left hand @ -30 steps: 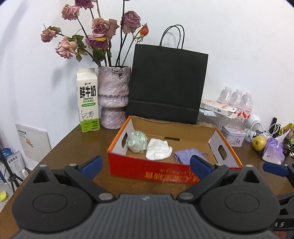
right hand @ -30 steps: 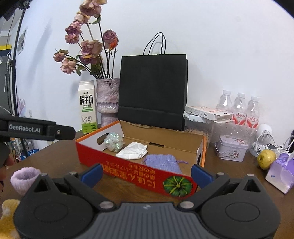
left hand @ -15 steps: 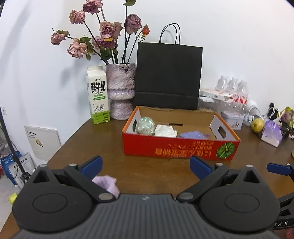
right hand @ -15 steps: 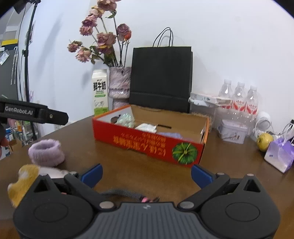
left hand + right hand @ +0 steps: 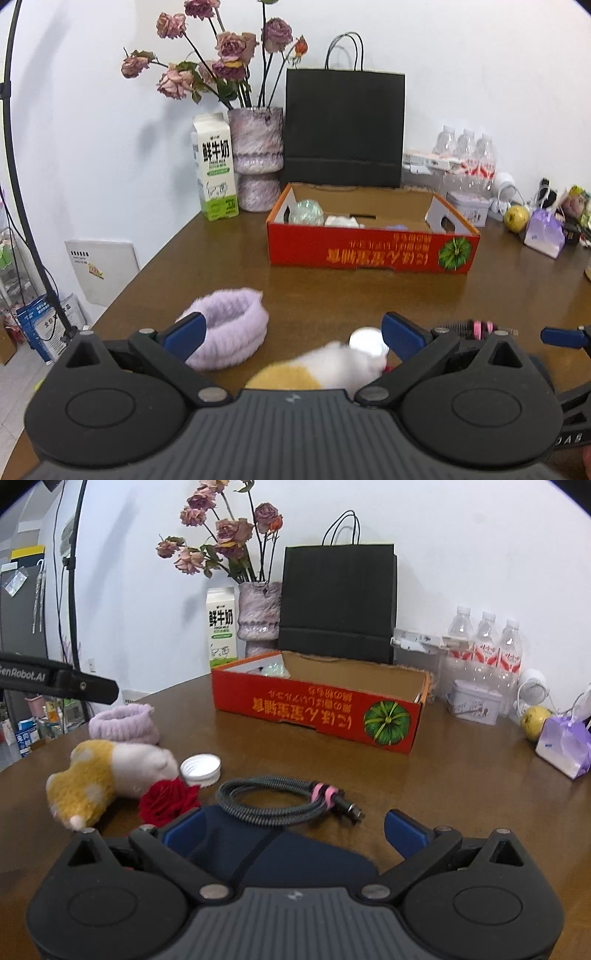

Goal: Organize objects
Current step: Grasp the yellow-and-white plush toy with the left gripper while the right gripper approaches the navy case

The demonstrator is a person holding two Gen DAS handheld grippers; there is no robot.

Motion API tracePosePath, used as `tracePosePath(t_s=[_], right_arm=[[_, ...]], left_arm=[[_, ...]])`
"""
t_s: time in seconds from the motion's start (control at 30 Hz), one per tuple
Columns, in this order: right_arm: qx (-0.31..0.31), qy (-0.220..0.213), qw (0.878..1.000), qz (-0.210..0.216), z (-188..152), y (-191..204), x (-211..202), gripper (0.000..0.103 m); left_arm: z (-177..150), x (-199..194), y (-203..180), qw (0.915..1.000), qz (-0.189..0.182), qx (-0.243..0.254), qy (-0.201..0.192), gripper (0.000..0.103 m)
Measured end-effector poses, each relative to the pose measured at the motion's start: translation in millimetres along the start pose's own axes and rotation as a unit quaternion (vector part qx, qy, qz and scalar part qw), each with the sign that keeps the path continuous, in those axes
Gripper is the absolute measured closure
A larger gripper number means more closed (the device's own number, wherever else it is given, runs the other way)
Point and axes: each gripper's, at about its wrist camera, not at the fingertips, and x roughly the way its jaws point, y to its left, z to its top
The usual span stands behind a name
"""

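Both grippers had drawn back from the red cardboard box point(image 5: 371, 251) since the earlier frames, so the loose items at the near table edge came into view. The left gripper point(image 5: 291, 330) stood spread and empty, low in its frame, over the yellow-and-white plush toy point(image 5: 317, 367), with the lilac fuzzy headband point(image 5: 225, 328) touching its left finger. The right gripper point(image 5: 293, 829) was likewise spread wide, holding nothing, above a dark blue pouch point(image 5: 273, 853); just beyond lay the coiled braided cable point(image 5: 280, 799), a red fabric rose point(image 5: 168, 801) and a white bottle cap point(image 5: 200, 768).

The plush and headband looked light and soft (a pinch across the middle should hold); the cable seemed springy, best taken at its pink tie. The cap, I judged, was slick and shallow.

The brown wooden table point(image 5: 461, 775) was glossy. Centre frame sat the box, behind it a black paper bag point(image 5: 345, 125), milk carton point(image 5: 215, 166) and vase of dried roses point(image 5: 256, 155) against a white wall.
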Motion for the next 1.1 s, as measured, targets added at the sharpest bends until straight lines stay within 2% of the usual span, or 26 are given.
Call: tracePosePath(t_s=[0.3,0.57,0.73,0.8,0.83,0.9,0.93,1.1], right_arm=[[0.003,0.013,1.0,0.001,-13,4,-1,0.0],[0.016,0.01,1.0,-0.003,-14,-1,-3,0.0],[0.021,0.016,1.0,-0.003,-14,-3,0,0.0],[0.022,0.017,1.0,-0.004,-14,-4,0,0.0],[0.023,0.017,1.0,-0.005,-14,-4,0,0.0],[0.026,0.016,1.0,-0.006,-14,-5,-1,0.0],[0.028,0.017,0.999,-0.006,-14,-5,0,0.0],[0.04,0.019,0.999,-0.009,-15,-9,1,0.0]], left_arm=[[-32,11,-8,0.9983,0.011,0.015,0.055,0.0],[-55,31,-4,0.9968,0.026,-0.008,0.075,0.0],[-59,36,4,0.9965,0.037,-0.028,0.069,0.0],[-61,37,7,0.9967,0.035,-0.034,0.065,0.004],[-63,37,8,0.9968,0.032,-0.035,0.064,0.012],[-65,39,11,0.9968,0.018,-0.043,0.064,0.034],[-66,40,13,0.9966,0.012,-0.047,0.067,0.053],[-69,38,25,0.997,0.008,-0.047,0.06,0.053]])
